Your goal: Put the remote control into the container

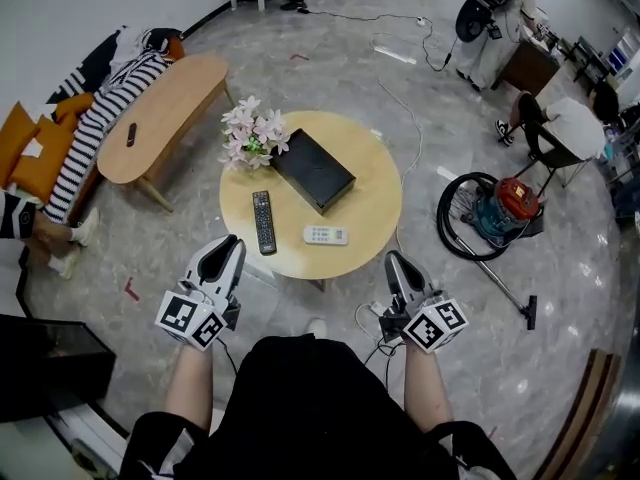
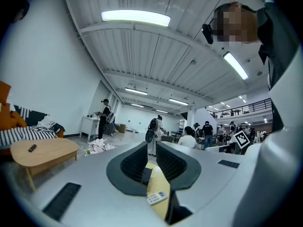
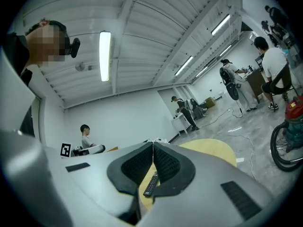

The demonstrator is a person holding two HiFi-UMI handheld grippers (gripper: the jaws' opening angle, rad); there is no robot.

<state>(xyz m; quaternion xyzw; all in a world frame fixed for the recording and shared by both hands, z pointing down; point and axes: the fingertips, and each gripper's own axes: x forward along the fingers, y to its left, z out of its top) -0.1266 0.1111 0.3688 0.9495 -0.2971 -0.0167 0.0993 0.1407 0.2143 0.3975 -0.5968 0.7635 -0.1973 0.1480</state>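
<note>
Nothing legible — no text, label or number reads clearly.

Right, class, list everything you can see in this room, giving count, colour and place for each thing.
round table: one, light wood, centre of the floor
black remote control: one, black, left part of the round table
white remote control: one, white, near the round table's front edge
container: one, black, mid-table
flowers: one bunch, pale, far-left edge of the round table
long table: one, light wood, at the left
small remote: one, black, on the long table
vacuum cleaner: one, red and teal, on the floor at the right
left gripper: grey, fingers slightly apart, empty
right gripper: grey, fingers together, empty
</note>
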